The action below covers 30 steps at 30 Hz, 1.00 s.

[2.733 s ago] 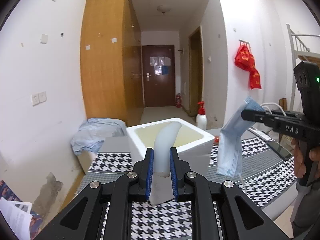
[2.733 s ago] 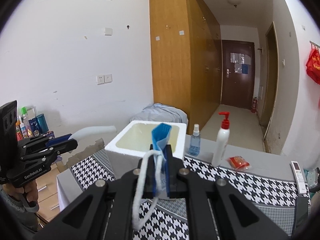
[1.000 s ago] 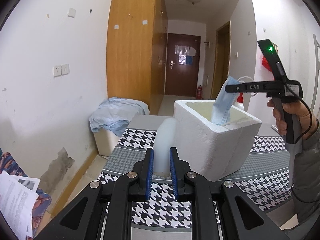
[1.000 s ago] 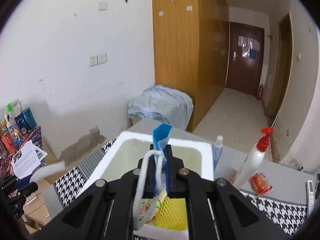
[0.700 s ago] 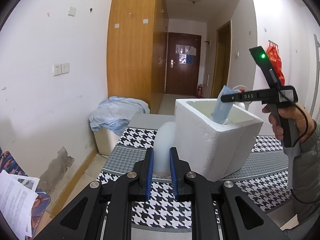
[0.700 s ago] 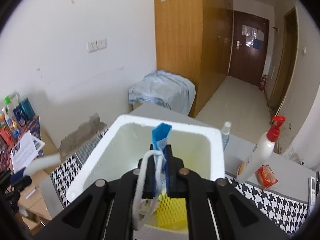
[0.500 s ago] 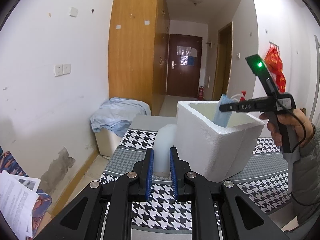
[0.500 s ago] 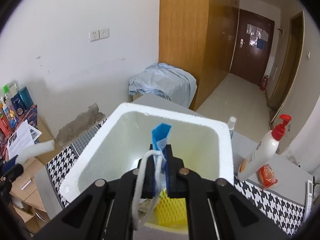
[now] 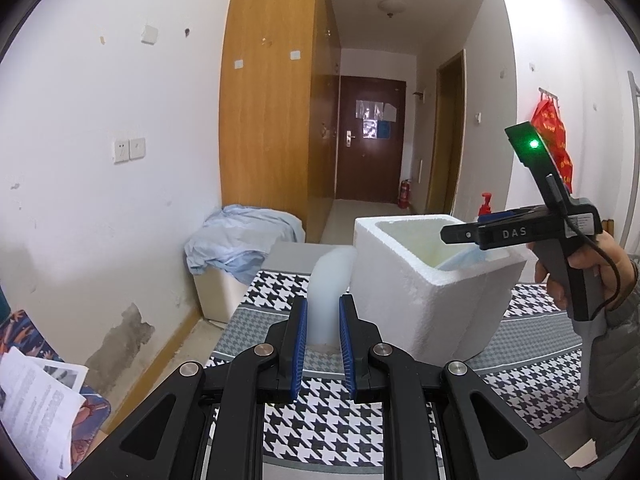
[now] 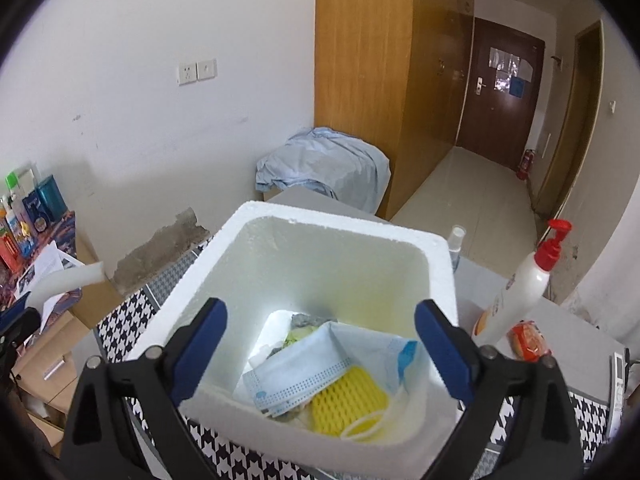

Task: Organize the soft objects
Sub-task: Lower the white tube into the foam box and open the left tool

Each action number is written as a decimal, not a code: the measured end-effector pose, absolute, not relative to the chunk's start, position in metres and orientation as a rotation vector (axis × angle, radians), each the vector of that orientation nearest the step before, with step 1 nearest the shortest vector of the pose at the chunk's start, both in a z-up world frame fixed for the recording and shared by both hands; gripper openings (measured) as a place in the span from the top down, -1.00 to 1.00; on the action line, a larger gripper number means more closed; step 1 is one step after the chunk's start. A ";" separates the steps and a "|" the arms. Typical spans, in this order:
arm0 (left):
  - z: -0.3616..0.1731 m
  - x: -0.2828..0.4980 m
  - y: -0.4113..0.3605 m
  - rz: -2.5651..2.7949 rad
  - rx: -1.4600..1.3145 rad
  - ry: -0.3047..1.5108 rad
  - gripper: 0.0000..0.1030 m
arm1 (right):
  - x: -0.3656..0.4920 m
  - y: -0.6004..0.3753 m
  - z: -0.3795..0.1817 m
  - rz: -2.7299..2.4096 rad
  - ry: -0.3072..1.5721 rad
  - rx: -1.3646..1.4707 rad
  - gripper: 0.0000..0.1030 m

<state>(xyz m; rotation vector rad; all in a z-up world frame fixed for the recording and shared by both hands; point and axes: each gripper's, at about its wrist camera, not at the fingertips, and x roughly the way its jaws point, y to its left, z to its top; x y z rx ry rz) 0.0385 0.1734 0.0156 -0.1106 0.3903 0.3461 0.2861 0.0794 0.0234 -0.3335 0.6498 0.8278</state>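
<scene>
Now that the right tongs (image 10: 320,344) have just been opening wide, the mask (image 10: 304,368) is lying loose inside the box (image 10: 440,256), no longer held up above it. The left tongs (image 9: 323,334) are squeezing a white foam strip (image 9: 328,280) beside the box, so that one is likely going in next.

- Evenly lit by soft, diffuse daylight; white walls (image 9: 80,100) bright, no hard shadows.
- Strongly bent by fisheye distortion: door frames and the wardrobe (image 9: 272,120) bowed, black vignette in every corner.
- Dimmer down the corridor toward the dark door (image 9: 370,140), ceiling lamp (image 9: 391,6) apparently unlit.
- Washed out inside the foam box (image 10: 320,264), with a blown-out white patch on its floor.
- Slightly soft on the pale foam strip (image 9: 326,292) close to the lens; sharp in the mid-distance.
- Marked by a small green indicator glow (image 9: 533,144), bright against the black housing.
- Lightly shaded under the box on the checked cloth (image 9: 320,412).
</scene>
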 end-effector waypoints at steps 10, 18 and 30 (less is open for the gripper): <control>0.031 0.044 0.156 0.313 -0.088 0.356 0.67 | 0.270 0.049 0.039 0.834 0.581 -0.313 -0.92; 0.040 0.054 0.146 0.275 -0.073 0.338 0.67 | 0.264 0.026 0.042 0.834 0.564 -0.291 -0.98; 0.046 0.077 0.138 0.205 -0.051 0.344 0.67 | 0.238 -0.009 0.047 0.831 0.527 -0.252 -0.99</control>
